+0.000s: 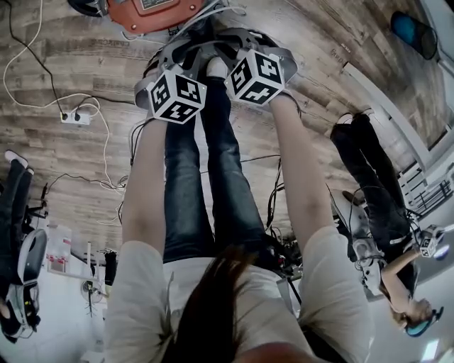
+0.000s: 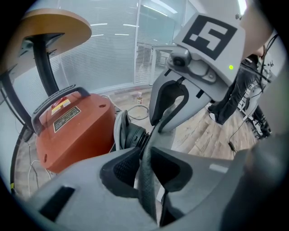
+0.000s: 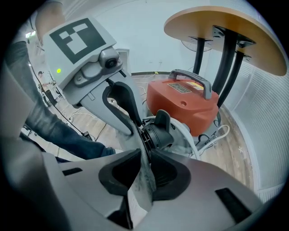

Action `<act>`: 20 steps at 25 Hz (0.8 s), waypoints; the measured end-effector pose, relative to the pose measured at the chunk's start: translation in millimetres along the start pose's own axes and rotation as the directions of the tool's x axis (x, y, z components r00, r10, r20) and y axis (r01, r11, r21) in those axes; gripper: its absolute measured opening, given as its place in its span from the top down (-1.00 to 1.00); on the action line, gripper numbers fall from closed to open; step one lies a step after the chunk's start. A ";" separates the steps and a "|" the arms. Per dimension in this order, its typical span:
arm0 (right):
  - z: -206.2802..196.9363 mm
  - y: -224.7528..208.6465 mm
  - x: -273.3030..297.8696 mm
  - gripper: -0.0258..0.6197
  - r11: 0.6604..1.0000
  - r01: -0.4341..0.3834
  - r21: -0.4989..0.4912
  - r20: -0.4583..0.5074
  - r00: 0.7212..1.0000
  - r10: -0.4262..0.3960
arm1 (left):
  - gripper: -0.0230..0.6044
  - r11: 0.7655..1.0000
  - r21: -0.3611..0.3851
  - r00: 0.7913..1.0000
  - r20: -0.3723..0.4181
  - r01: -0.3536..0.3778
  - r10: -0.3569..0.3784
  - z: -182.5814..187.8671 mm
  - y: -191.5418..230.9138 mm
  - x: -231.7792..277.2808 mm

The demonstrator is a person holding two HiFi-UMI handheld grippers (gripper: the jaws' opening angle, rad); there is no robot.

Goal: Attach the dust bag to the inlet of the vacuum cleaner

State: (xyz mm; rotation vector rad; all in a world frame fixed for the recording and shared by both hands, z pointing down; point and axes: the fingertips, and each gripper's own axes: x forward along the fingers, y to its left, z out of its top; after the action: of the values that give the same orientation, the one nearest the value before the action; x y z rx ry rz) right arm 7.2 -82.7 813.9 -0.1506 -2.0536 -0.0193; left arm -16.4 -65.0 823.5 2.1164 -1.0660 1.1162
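An orange vacuum cleaner (image 2: pixel 76 131) (image 3: pixel 185 106) with a grey handle stands on the wood floor, at the top edge of the head view (image 1: pixel 152 14). Its black round inlet (image 2: pixel 133 137) (image 3: pixel 158 133) faces both grippers. A grey fabric dust bag (image 2: pixel 146 189) (image 3: pixel 142 180) hangs right at the inlet. My left gripper (image 2: pixel 143 156) is shut on a strip of the bag. My right gripper (image 3: pixel 144 157) pinches the bag from the other side. The two grippers stand close together, tips almost meeting at the inlet. How the bag's opening sits on the inlet is hidden.
A round wooden table (image 3: pixel 226 31) on black legs stands over the vacuum. White cables (image 1: pixel 78 106) and a power strip (image 1: pixel 74 118) lie on the floor at left. A white hose (image 3: pixel 216 135) curls beside the vacuum. Another person (image 1: pixel 376 184) stands at right.
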 end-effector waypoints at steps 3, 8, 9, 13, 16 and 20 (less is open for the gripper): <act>0.9 -0.8 -0.6 0.67 0.999 -0.002 0.053 0.002 1.000 0.002 | 0.62 0.999 -0.043 1.000 -0.009 0.005 -0.005 -1.6 1.4 0.2; -3.5 2.3 -2.4 0.38 0.991 0.006 0.132 -0.021 1.000 -0.003 | 0.50 0.979 -0.204 1.000 -0.023 0.009 -0.014 -8.8 0.6 2.1; -4.0 4.3 -1.7 0.36 0.992 0.009 0.126 -0.025 1.000 -0.006 | 0.46 0.973 -0.230 1.000 -0.022 0.009 -0.015 -9.7 0.8 2.3; -2.6 5.7 -3.5 0.31 0.988 0.030 0.154 -0.015 1.000 -0.027 | 0.32 0.966 -0.259 0.999 -0.017 0.027 -0.032 -9.1 -1.6 1.4; 3.7 1.2 -10.6 0.31 0.978 0.064 0.196 0.008 0.998 -0.067 | 0.32 0.970 -0.240 1.000 -0.009 0.027 -0.030 -4.7 -3.7 -2.4; 15.2 -0.8 -27.6 0.35 0.958 0.127 0.257 0.056 0.988 -0.146 | 0.32 0.965 -0.261 1.000 0.012 0.013 -0.011 2.6 -6.7 -14.2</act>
State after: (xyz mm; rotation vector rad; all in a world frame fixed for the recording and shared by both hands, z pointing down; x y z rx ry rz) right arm 6.5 -85.0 782.5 0.1522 -2.1174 0.1646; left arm -14.7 -57.5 809.6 1.9198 -1.1359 0.9050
